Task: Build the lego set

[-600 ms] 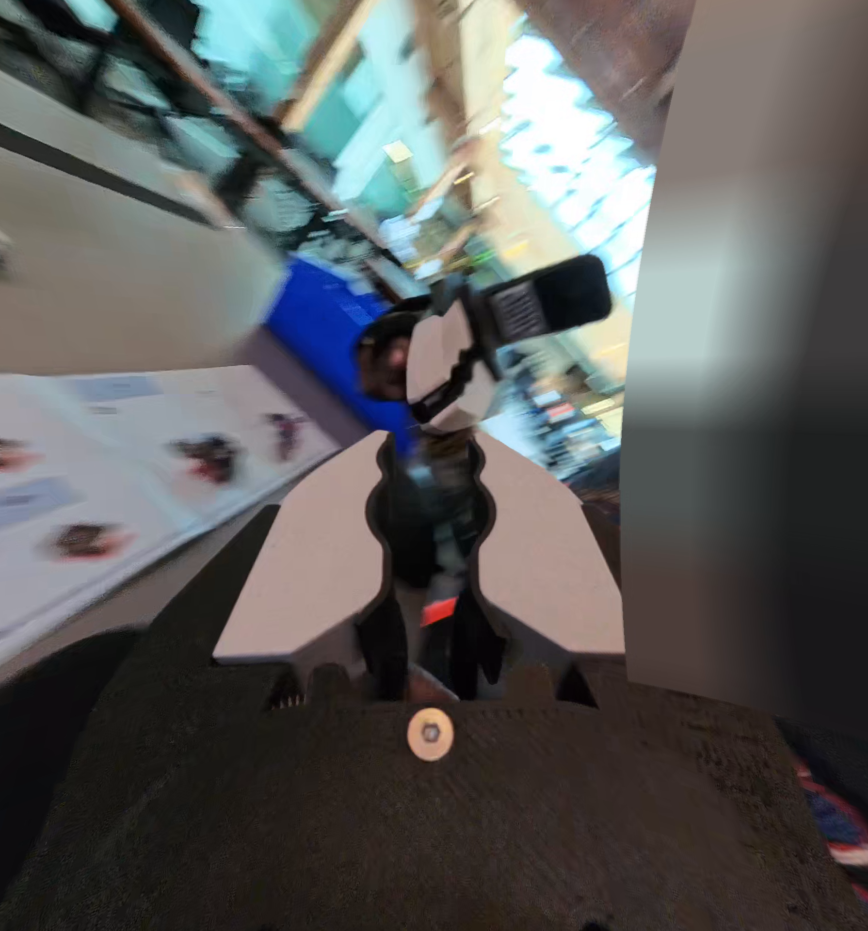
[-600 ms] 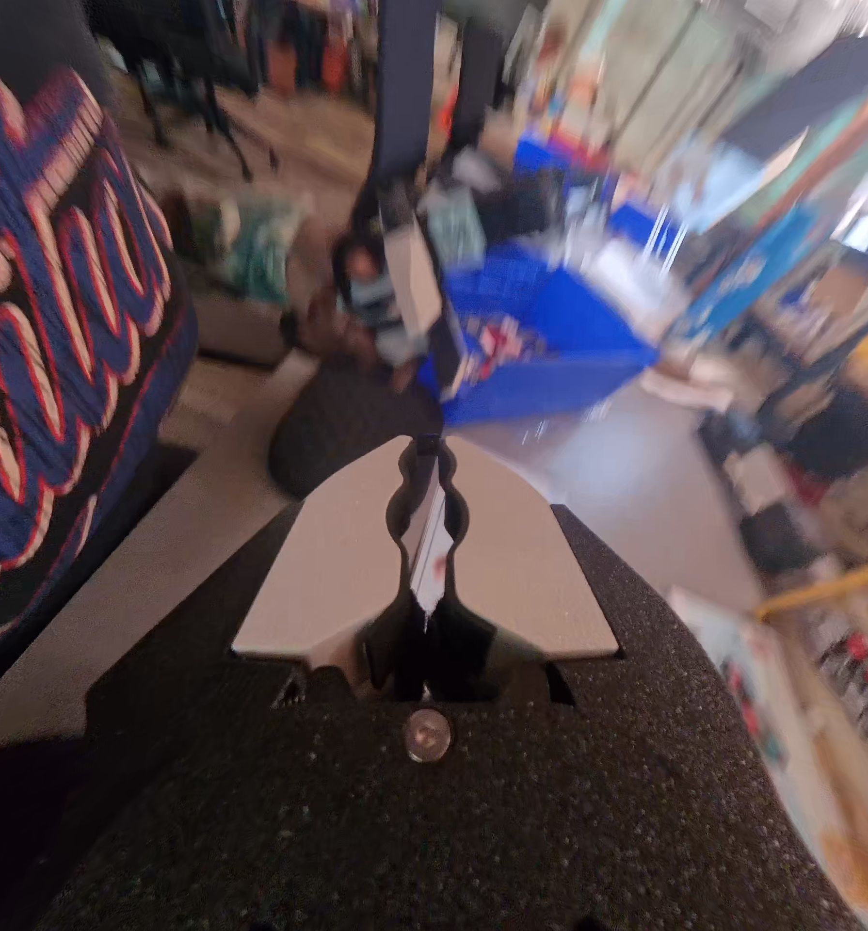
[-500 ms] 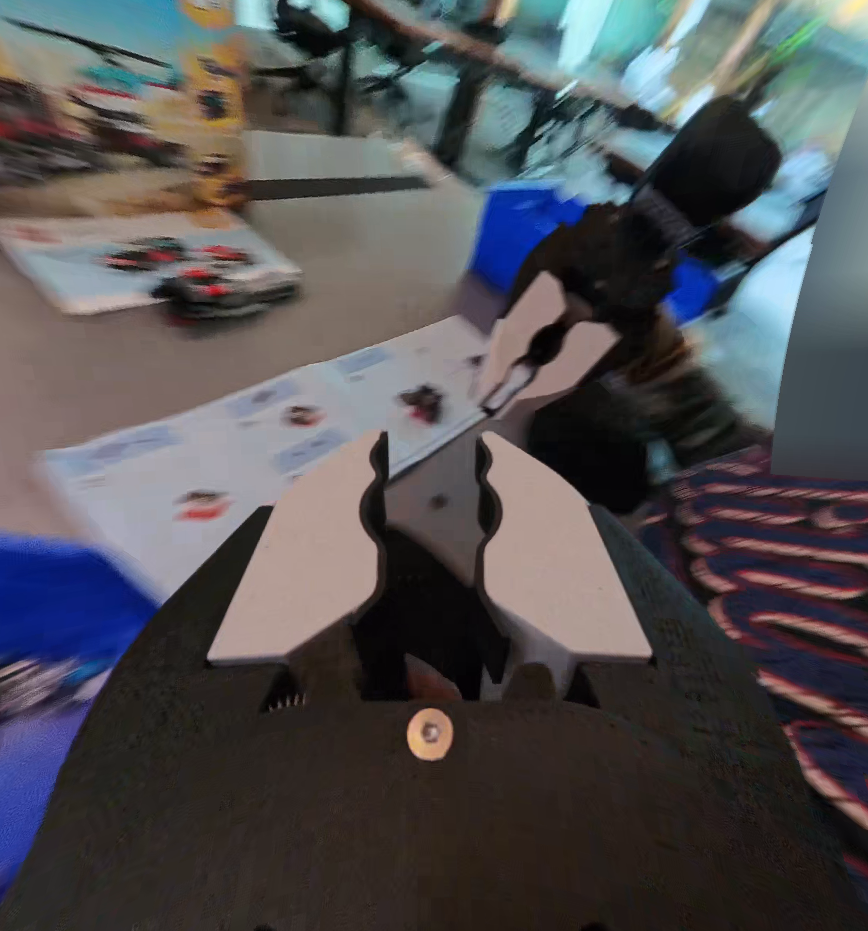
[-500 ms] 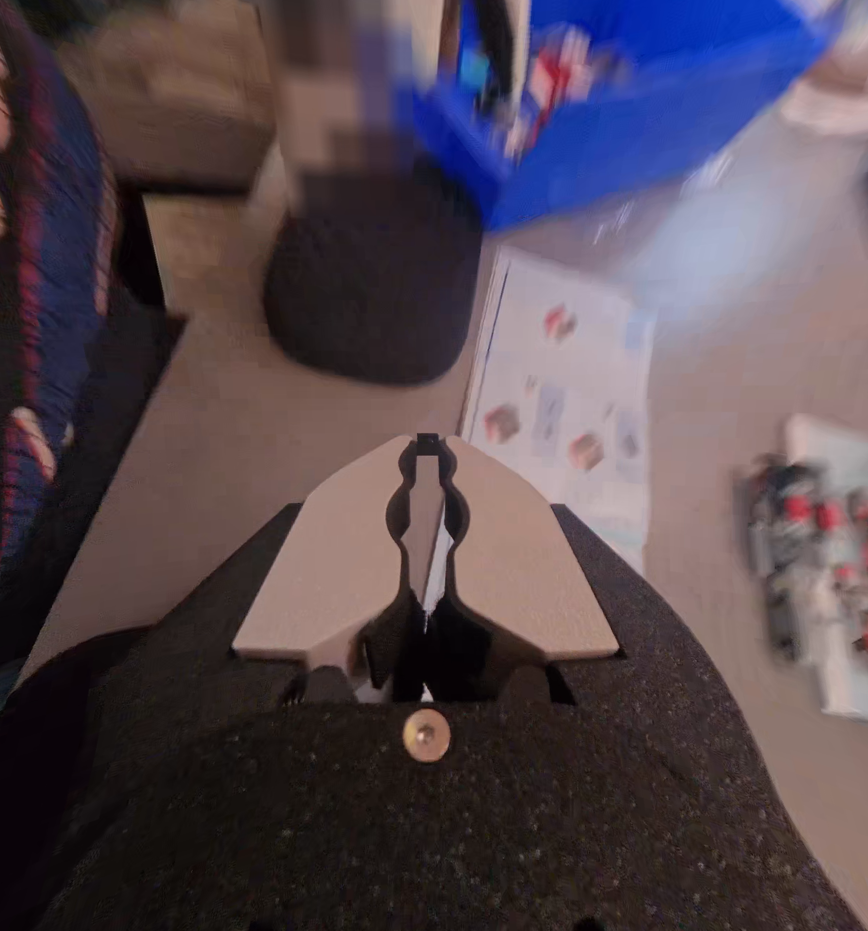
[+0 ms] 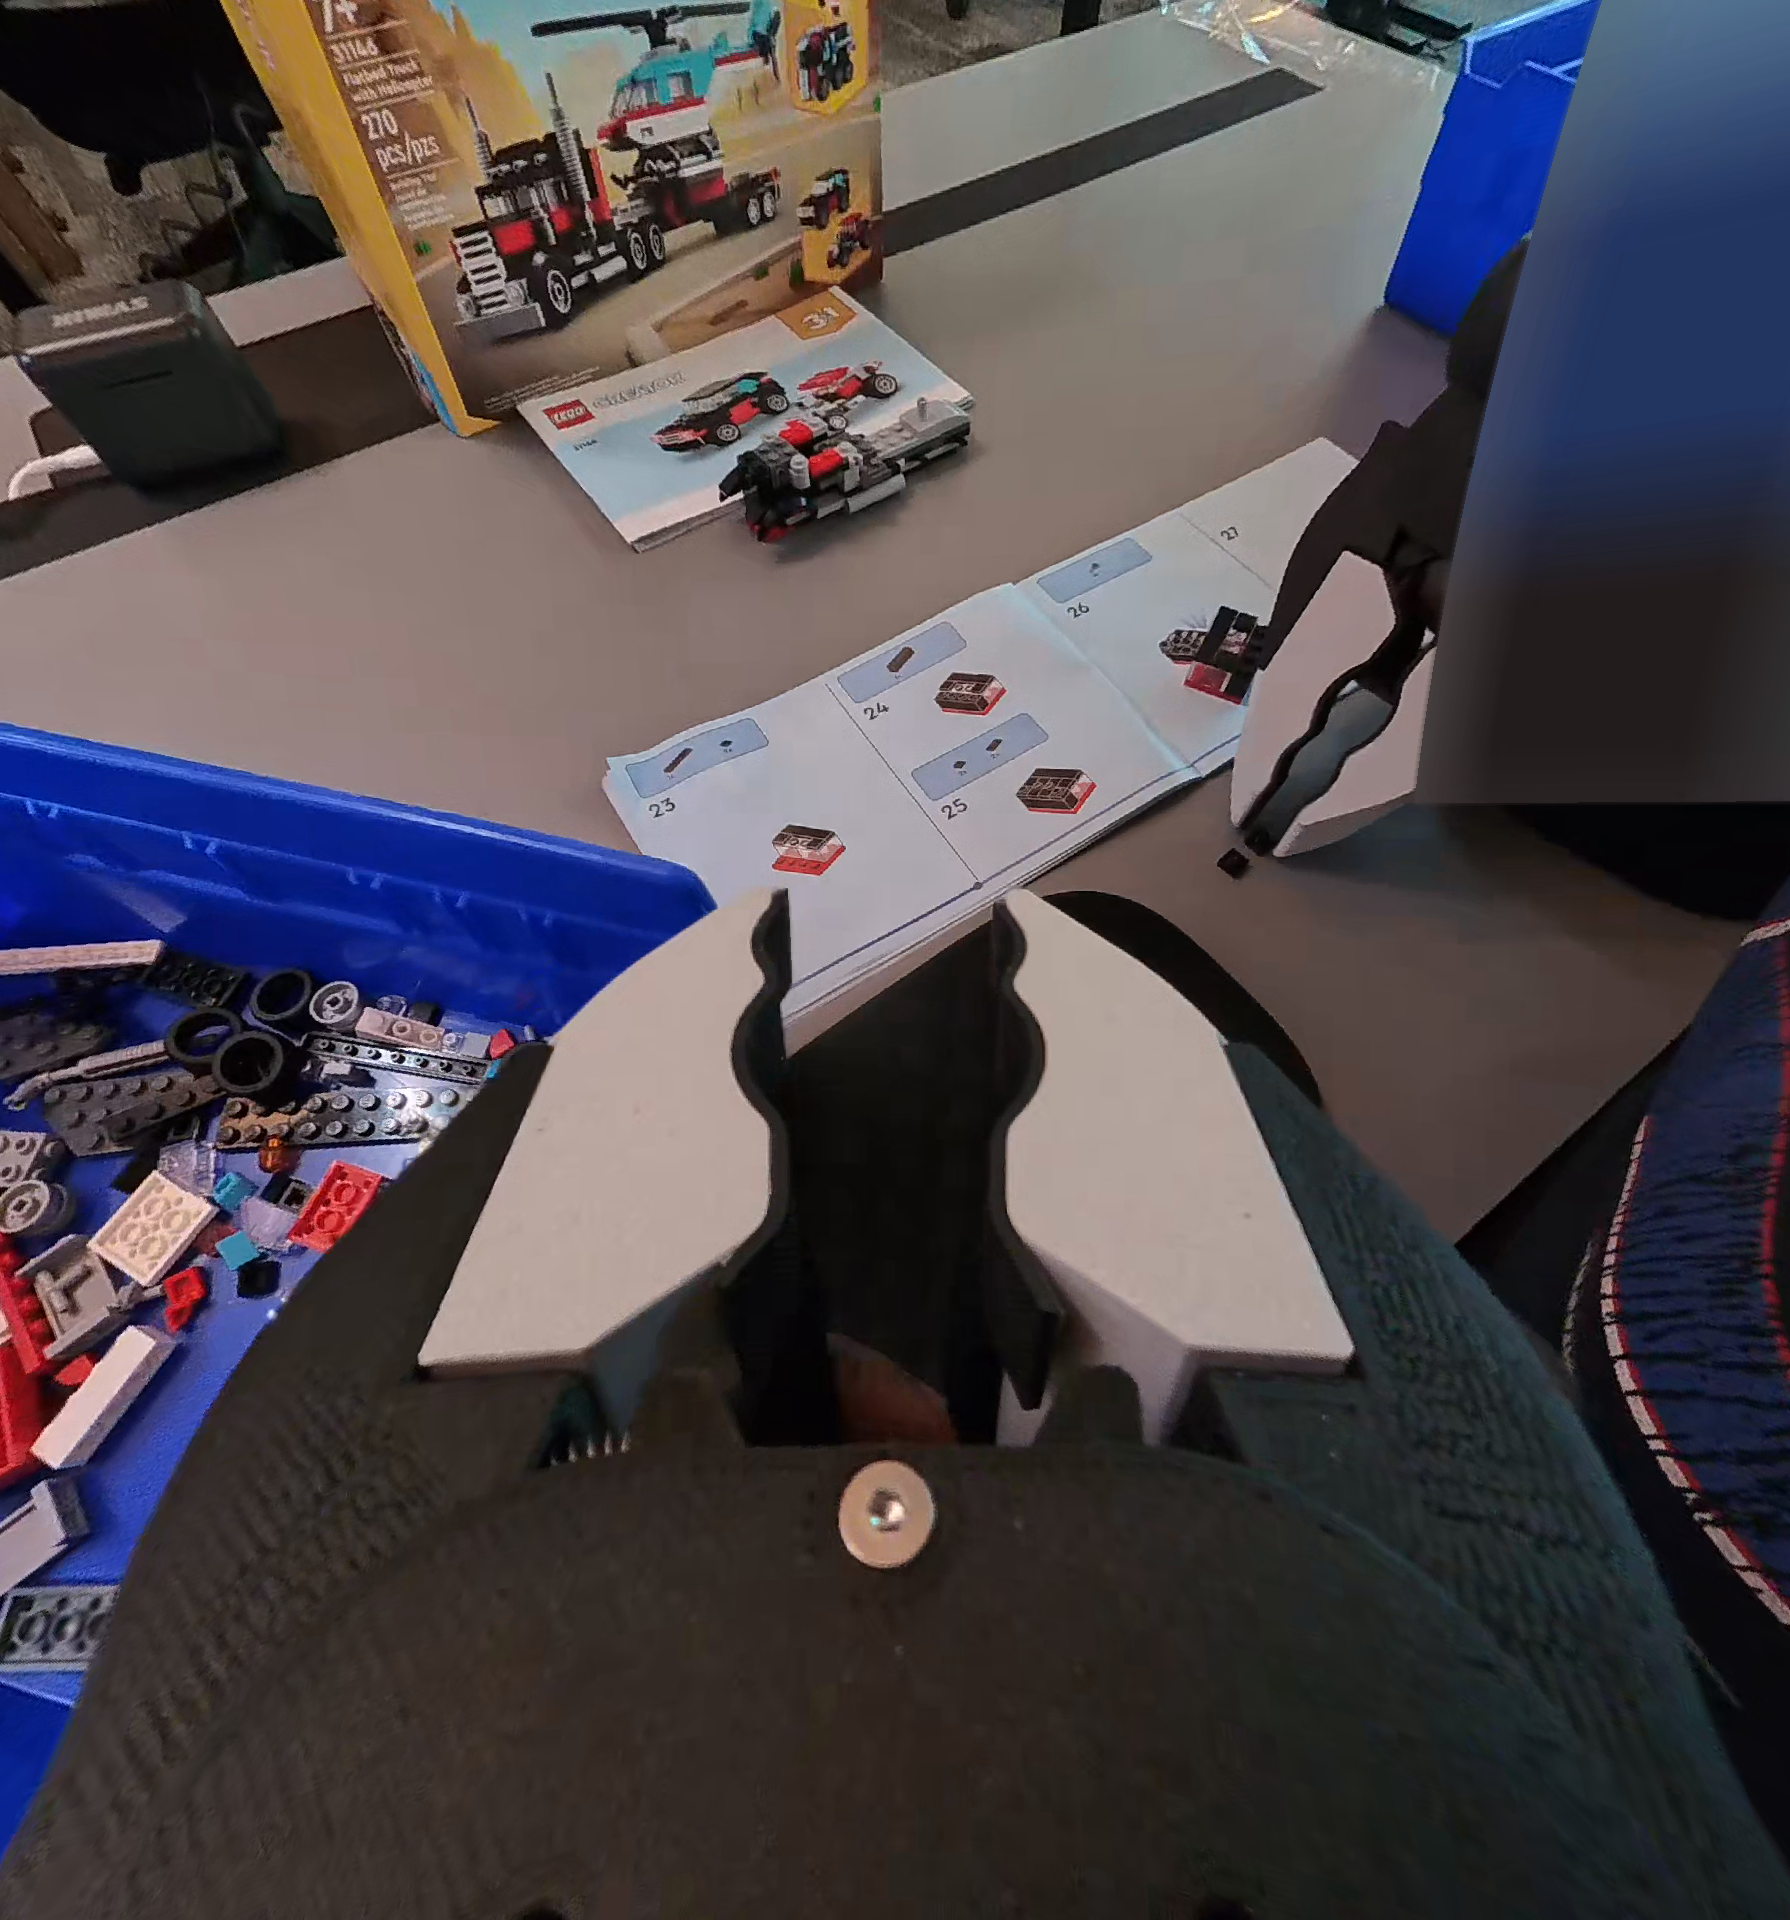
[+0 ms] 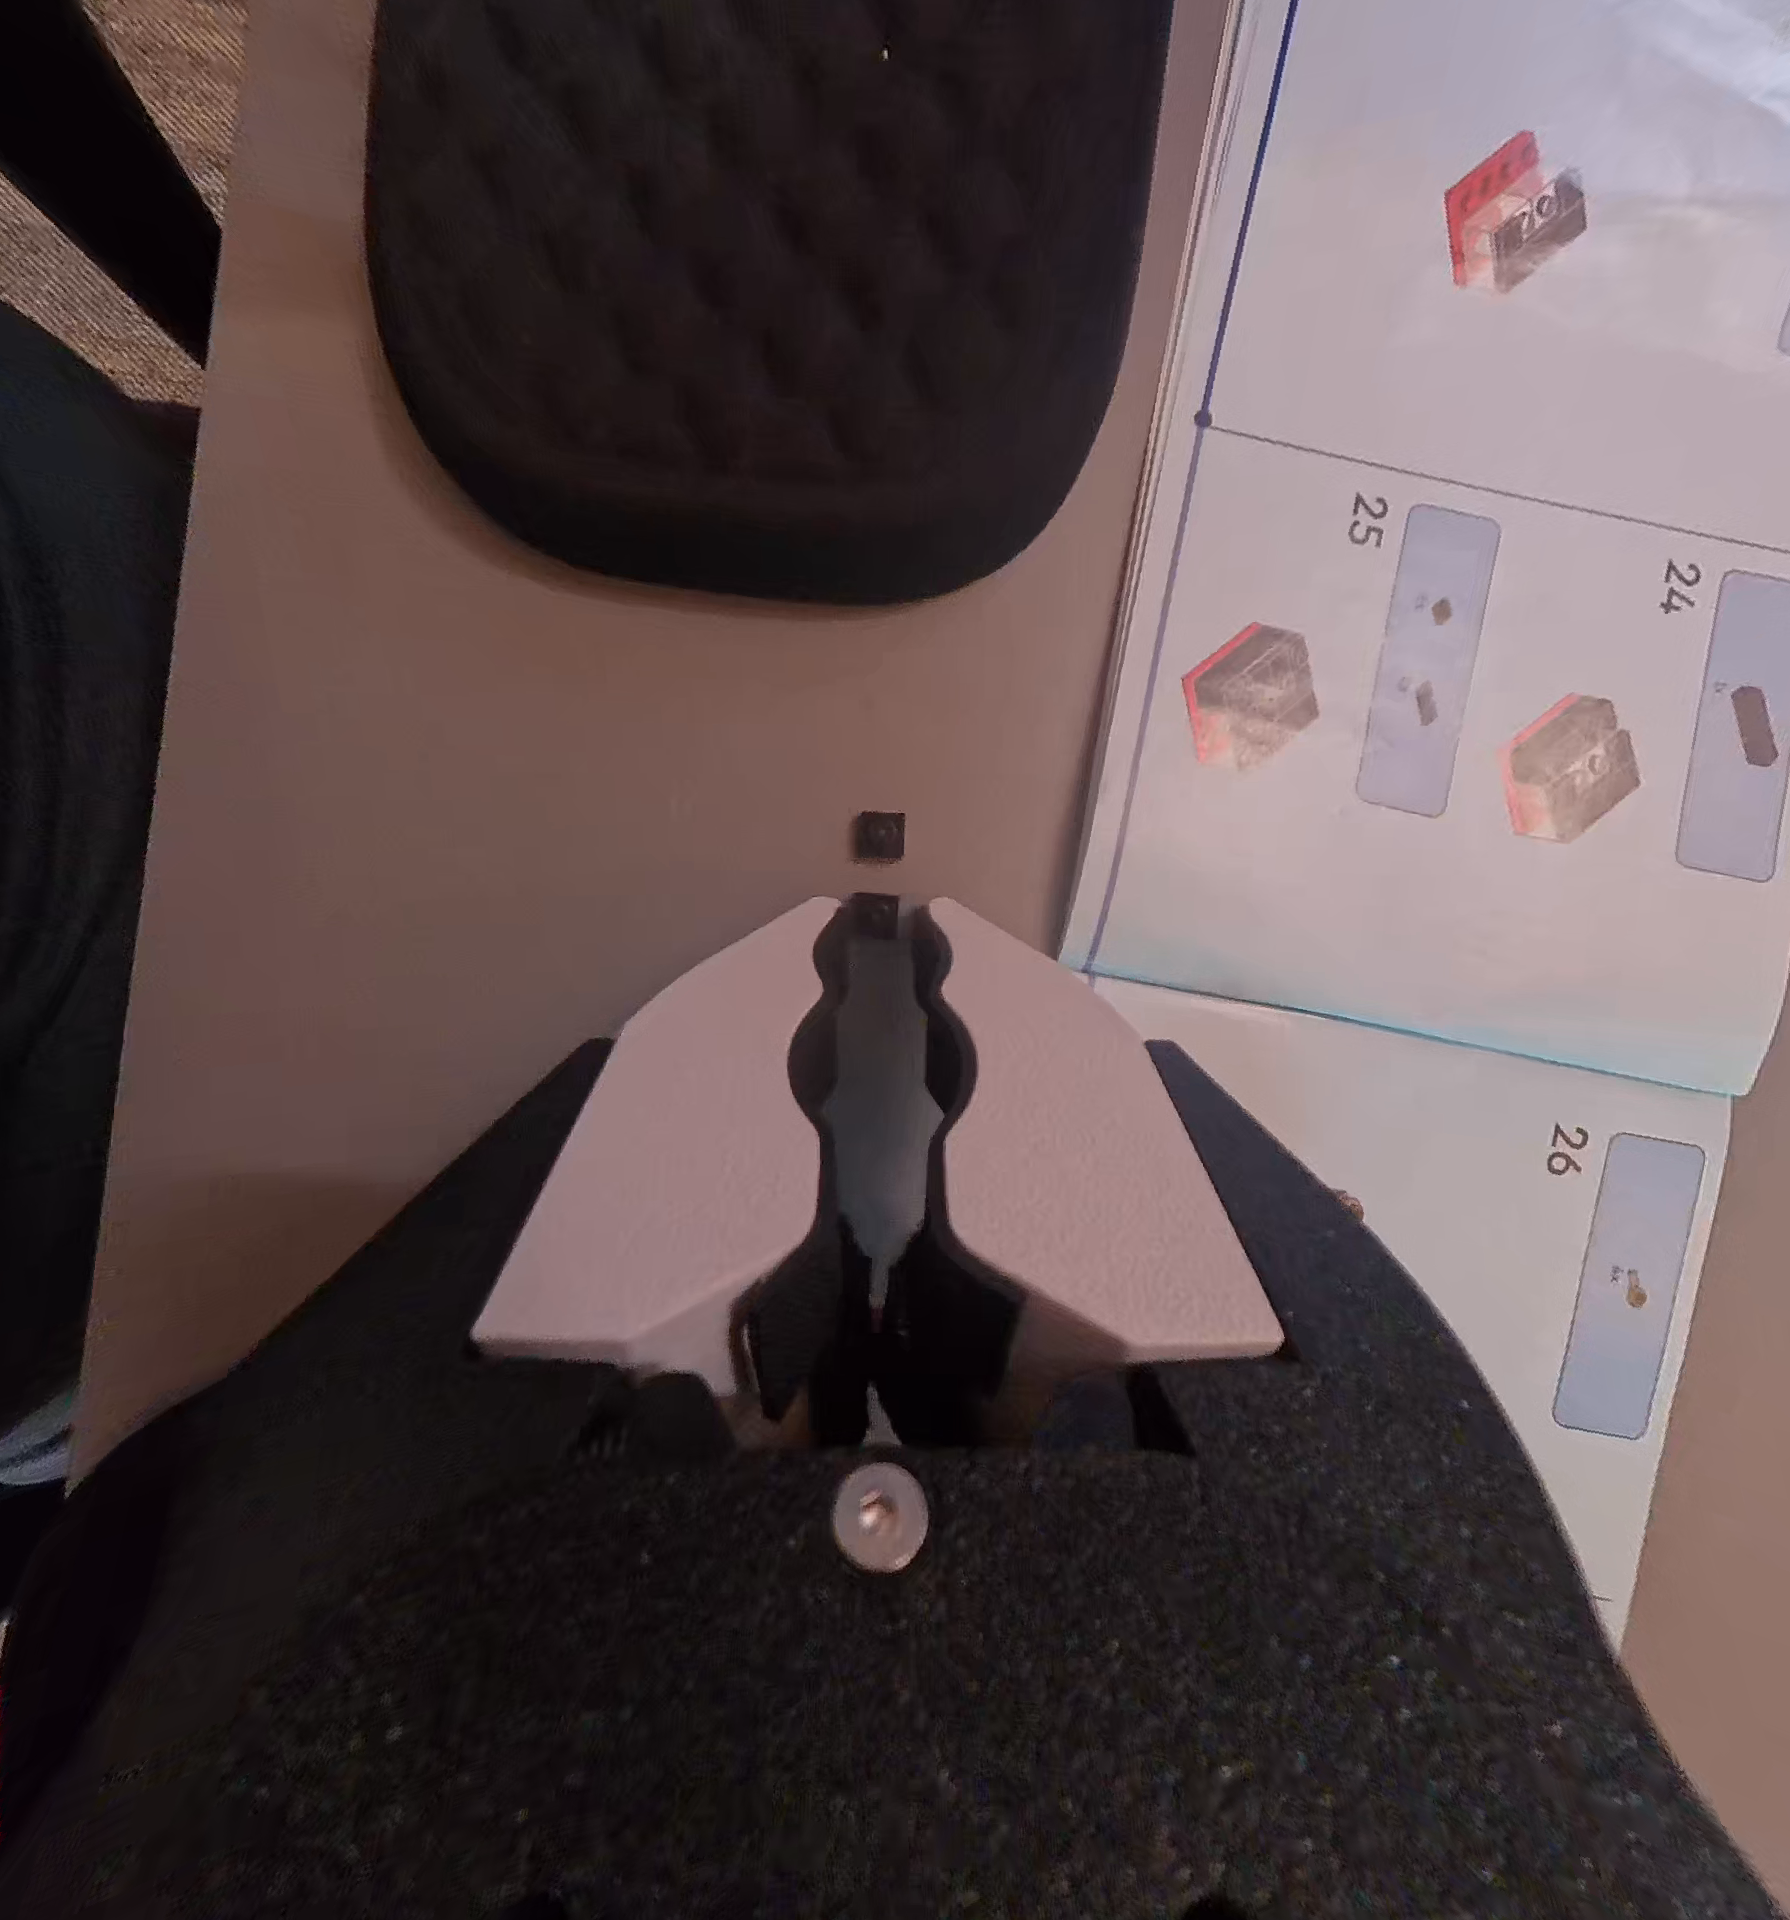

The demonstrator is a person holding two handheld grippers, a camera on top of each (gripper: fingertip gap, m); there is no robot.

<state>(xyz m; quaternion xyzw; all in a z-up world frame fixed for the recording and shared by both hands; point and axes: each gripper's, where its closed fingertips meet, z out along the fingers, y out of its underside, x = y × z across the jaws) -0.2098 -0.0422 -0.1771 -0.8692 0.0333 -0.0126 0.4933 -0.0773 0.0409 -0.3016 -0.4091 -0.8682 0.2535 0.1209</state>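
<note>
Where a grey table (image 5: pixel 247 623) bears an open booklet (image 5: pixel 932 758), left gripper (image 5: pixel 891 914) fingers apart, right gripper (image 6: pixel 878 909) pinching a black stud piece (image 6: pixel 878 914).

Landmark: open instruction booklet (image 5: pixel 932 748) on the grey table (image 5: pixel 351 623).
Beyond it: bare table, then a closed booklet (image 5: pixel 662 457) bearing a small built model (image 5: pixel 839 473), box (image 5: pixel 579 187) behind.
Left: blue parts bin (image 5: pixel 330 862) wall blocks.
Right edge: right gripper (image 5: pixel 1260 836) stands tip-down beside a tiny black piece (image 5: pixel 1231 861).

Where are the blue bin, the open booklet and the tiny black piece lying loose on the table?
blue bin (image 5: pixel 371 831): left wrist view, its rim.
open booklet (image 5: pixel 901 769): left wrist view, middle page.
tiny black piece (image 6: pixel 878 836): right wrist view, its top.
</note>
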